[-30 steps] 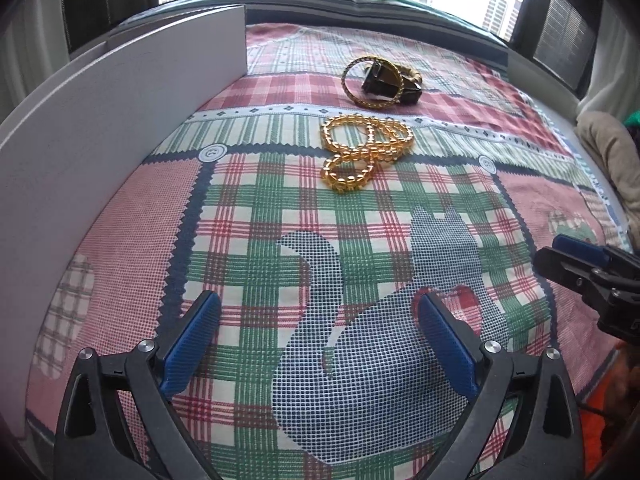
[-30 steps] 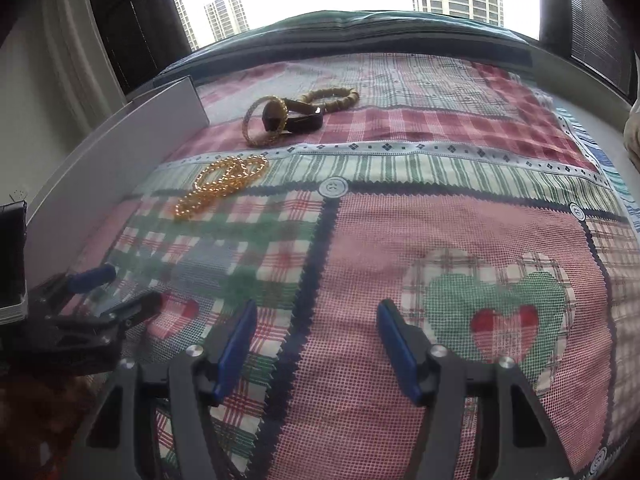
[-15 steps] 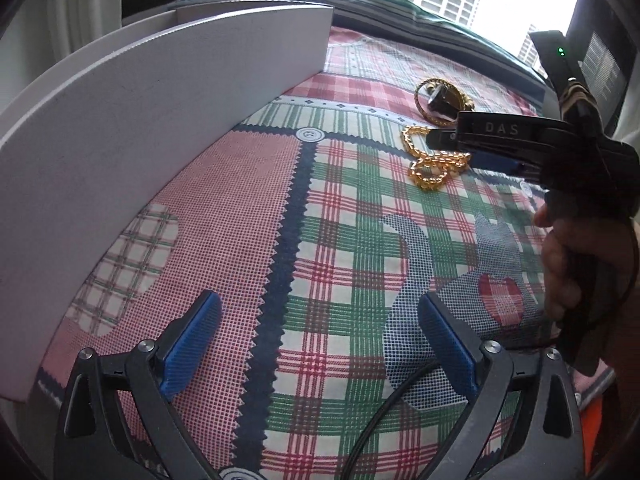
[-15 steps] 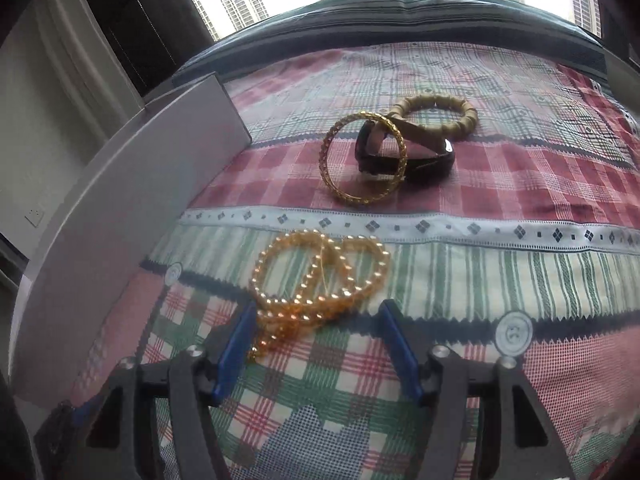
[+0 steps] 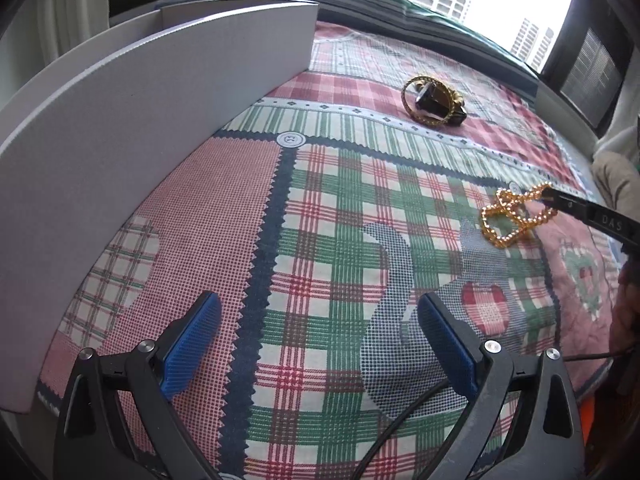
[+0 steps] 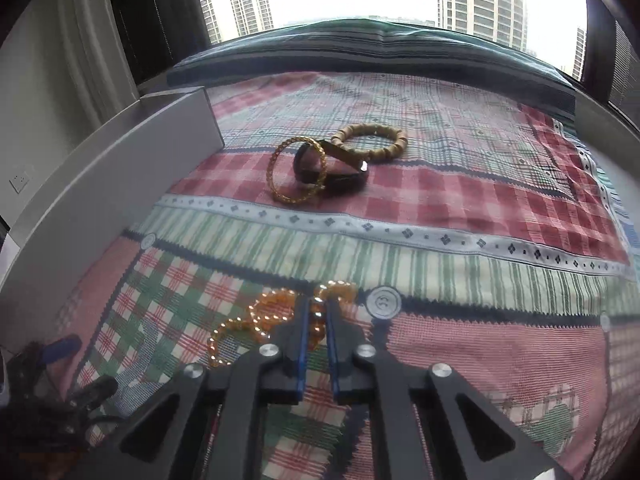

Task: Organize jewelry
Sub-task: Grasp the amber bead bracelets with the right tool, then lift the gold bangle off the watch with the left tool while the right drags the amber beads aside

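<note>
A gold bead necklace (image 6: 260, 316) hangs in loops from my right gripper (image 6: 318, 304), whose jaws are closing tight with the strand pinched between the blue pads. In the left wrist view the same necklace (image 5: 516, 216) dangles from the right gripper's tip (image 5: 554, 199) at the far right, low over the quilt. My left gripper (image 5: 318, 298) stands open over the patchwork quilt with nothing between its fingers. Farther back lie a gold bangle (image 6: 298, 170), a black band (image 6: 340, 180) and a wooden bead bracelet (image 6: 370, 144), piled together.
A long white box (image 5: 120, 140) stands along the left side of the quilt, its wall (image 6: 120, 172) also showing in the right wrist view. A cable (image 5: 400, 424) crosses the quilt near my left gripper. A window ledge runs behind.
My right gripper shut on the gold bead necklace and pulled it back and to the right, away from the bangle pile. The left gripper stayed open and barely shifted.
</note>
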Motion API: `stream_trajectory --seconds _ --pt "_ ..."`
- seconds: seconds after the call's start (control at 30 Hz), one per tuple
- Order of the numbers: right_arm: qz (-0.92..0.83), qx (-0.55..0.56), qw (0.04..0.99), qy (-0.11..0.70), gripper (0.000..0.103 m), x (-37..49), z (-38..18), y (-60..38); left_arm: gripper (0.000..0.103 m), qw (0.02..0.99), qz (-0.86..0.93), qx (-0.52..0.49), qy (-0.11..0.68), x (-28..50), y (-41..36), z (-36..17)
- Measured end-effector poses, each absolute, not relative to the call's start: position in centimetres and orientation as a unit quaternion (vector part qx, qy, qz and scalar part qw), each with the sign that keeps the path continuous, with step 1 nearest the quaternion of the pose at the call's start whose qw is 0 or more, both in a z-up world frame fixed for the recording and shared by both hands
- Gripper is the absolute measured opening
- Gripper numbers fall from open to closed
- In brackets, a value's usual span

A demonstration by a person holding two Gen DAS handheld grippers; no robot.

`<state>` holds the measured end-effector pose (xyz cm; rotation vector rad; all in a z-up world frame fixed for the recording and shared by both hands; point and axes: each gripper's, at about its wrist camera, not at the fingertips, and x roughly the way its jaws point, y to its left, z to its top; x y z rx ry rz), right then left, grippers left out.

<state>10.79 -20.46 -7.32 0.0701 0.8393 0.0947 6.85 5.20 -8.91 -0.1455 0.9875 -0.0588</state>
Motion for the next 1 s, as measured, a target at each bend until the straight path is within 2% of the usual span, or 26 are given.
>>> stream_trajectory --seconds 0.1,0.17,0.23,0.27,0.5,0.8,0.83,0.87,0.9,1.0 --pt "0.004 0.055 0.906 0.419 0.01 9.6 -8.4 -24.6 0.099 0.882 -0.052 -0.053 0.466 8.8 3.6 -7.8" --pt "-0.016 0.064 0.899 0.432 0.019 9.0 -9.2 -26.3 0.099 0.888 -0.081 -0.047 0.45 10.6 2.4 -6.7" --pt "-0.024 0.09 0.899 0.427 0.065 7.9 -9.4 -27.5 0.099 0.896 -0.11 -0.043 0.429 12.9 1.3 -5.6" --pt "-0.023 0.111 0.903 0.415 0.067 7.0 -9.3 -27.9 0.1 0.899 -0.128 -0.04 0.418 14.2 0.6 -5.2" --pt "-0.009 0.177 0.909 0.377 0.067 3.9 -8.6 -29.0 0.1 0.885 -0.176 0.027 0.43 24.4 -3.8 -7.8" --pt "0.001 0.183 0.91 0.372 0.067 2.2 -8.7 -28.9 0.1 0.878 -0.192 0.04 0.436 29.3 -6.2 -9.9" --pt "0.002 0.182 0.91 0.372 0.067 2.2 -8.7 -28.8 0.094 0.88 -0.193 0.041 0.433 29.4 -6.2 -9.7" --pt "0.002 0.181 0.91 0.373 0.067 2.0 -8.8 -28.7 0.078 0.878 -0.196 0.043 0.434 29.5 -6.2 -9.7" --pt "0.003 0.182 0.91 0.374 0.067 1.9 -8.9 -28.6 0.071 0.874 -0.204 0.041 0.439 29.5 -6.1 -9.9" --pt "0.005 0.188 0.907 0.376 0.067 1.8 -9.3 -28.6 0.07 0.876 -0.197 0.05 0.438 28.7 -6.0 -9.8"
